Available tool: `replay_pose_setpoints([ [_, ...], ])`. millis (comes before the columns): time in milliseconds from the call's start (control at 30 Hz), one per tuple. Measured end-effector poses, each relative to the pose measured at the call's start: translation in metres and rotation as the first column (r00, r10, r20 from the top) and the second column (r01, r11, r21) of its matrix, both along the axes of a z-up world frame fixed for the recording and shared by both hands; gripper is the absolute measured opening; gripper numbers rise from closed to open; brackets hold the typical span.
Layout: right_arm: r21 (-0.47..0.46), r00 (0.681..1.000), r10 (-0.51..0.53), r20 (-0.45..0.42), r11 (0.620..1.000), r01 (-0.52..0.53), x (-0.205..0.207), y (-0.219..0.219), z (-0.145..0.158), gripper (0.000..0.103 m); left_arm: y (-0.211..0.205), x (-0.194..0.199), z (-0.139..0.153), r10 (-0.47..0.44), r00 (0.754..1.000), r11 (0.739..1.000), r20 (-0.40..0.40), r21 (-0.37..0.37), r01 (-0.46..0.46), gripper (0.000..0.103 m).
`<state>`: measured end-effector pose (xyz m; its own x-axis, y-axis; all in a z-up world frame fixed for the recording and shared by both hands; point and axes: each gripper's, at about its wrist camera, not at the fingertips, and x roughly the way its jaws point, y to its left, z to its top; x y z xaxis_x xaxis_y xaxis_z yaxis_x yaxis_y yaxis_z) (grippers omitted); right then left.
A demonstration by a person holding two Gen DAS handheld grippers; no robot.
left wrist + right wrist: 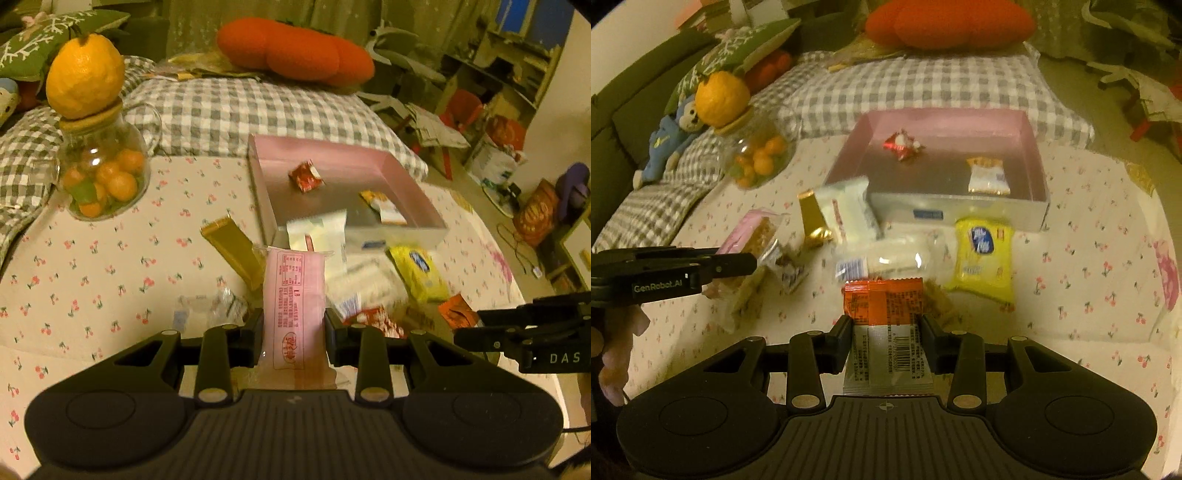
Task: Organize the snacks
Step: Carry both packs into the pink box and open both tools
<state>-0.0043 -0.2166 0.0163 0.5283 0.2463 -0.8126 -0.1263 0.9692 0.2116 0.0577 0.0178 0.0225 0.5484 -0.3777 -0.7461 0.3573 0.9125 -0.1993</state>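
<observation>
My left gripper [294, 334] is shut on a pink snack packet [293, 295] and holds it above the table, short of the pink box [266, 199]. My right gripper [888, 336] is shut on an orange and silver snack packet [886, 310]. The box [1030, 147] holds a red wrapped snack [901, 144] and a white and orange packet [988, 177]. Loose snacks lie in front of the box: a yellow packet [984, 254], white packets [849, 210], a gold packet [812, 218]. The left gripper shows at the left of the right wrist view [701, 266].
A glass jar of small oranges [101, 173] with a large citrus on its lid [85, 74] stands at the table's left. A checked cushion [229, 110] and an orange pillow [295, 48] lie behind the box. The tablecloth [92, 277] is floral.
</observation>
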Motion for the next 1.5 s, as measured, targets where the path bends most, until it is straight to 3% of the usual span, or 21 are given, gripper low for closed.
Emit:
replay_pose_setpoints([
  [500, 0.003, 0.993, -0.112, 0.026, 0.994, 0.112, 0.056, -0.028, 0.016, 0.039, -0.021, 0.039, 0.003, 0.015, 1.000, 1.000, 0.010, -0.004, -0.015, 0.030],
  [1033, 0.000, 0.966, -0.249, 0.073, 0.968, 0.249, 0.133, -0.055, 0.003, 0.039, -0.077, 0.113, 0.002, 0.015, 1.000, 1.000, 0.003, -0.013, -0.015, 0.030],
  [1233, -0.004, 0.954, -0.286, 0.093, 0.958, 0.288, 0.160, -0.070, -0.003, 0.039, -0.107, 0.132, -0.009, -0.022, 1.000, 1.000, -0.003, -0.022, 0.022, 0.030],
  [1500, -0.015, 0.949, -0.302, 0.094, 0.952, 0.305, 0.187, -0.089, -0.019, 0.039, -0.131, 0.143, -0.037, -0.037, 0.997, 0.999, -0.071, 0.017, 0.039, 0.030],
])
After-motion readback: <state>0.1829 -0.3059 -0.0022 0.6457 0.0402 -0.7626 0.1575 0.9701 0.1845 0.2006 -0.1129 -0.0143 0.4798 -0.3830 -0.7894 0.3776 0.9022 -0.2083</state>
